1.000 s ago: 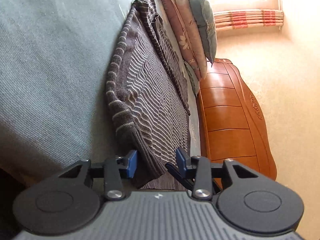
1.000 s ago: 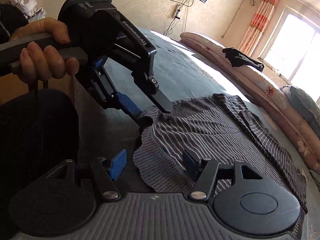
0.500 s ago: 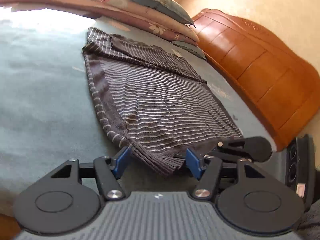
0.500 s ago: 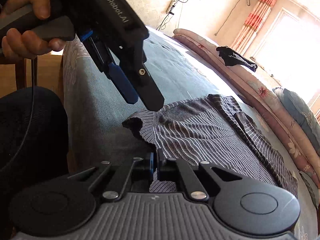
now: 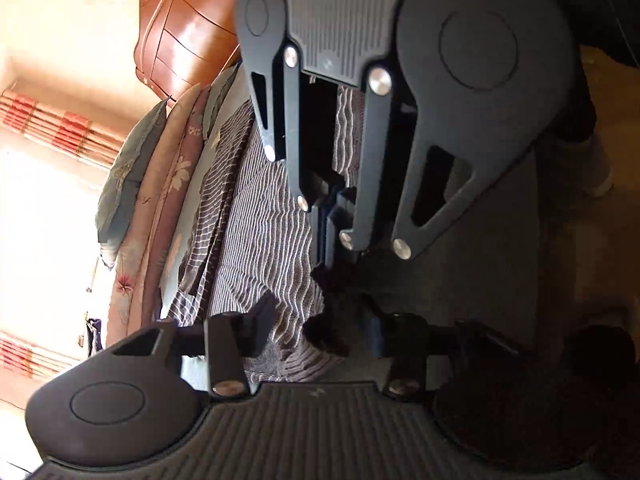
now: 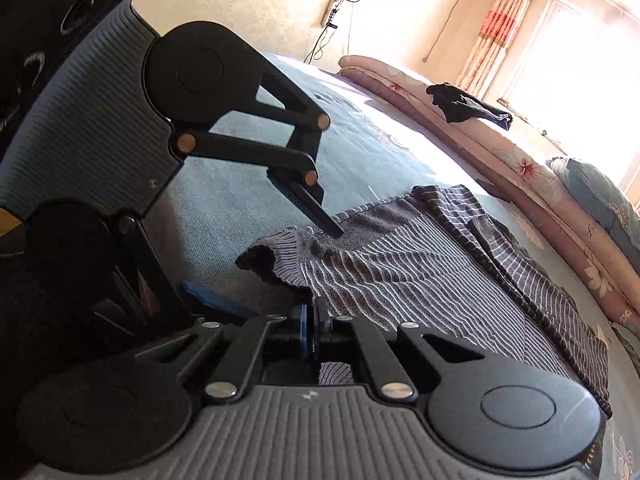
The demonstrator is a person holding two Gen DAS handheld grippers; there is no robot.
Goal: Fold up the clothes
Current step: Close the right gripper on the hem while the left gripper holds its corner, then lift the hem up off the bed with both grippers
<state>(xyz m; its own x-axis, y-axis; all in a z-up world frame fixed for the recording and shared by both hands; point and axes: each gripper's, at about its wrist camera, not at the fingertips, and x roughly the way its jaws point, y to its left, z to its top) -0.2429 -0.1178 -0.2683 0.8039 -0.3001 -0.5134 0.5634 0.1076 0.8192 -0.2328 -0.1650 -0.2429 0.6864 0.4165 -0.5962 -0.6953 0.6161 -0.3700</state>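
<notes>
Left wrist view: my left gripper [image 5: 318, 324] has its fingers spread on either side of the near corner of the striped sweater [image 5: 256, 220]. The jaws have just been closing, yet the pads do not look to be pressing the knit. The right gripper [image 5: 330, 224] hangs opposite, fingers pressed together on the hem.

Right wrist view: the right gripper [image 6: 311, 320] pinches the hem, with a fold of knit showing between its blue pads. The left gripper [image 6: 276, 268] has one fingertip resting on the corner and the other below it. The sweater [image 6: 420, 272] lies spread flat on the bed [image 6: 240, 184].

I judge this to be the grasping step before the first fold. Next I need the left pinch firm, then both corners lifted together and carried over.

I count one sweater, two grippers and one dark garment [image 6: 468, 104] by the window.
</notes>
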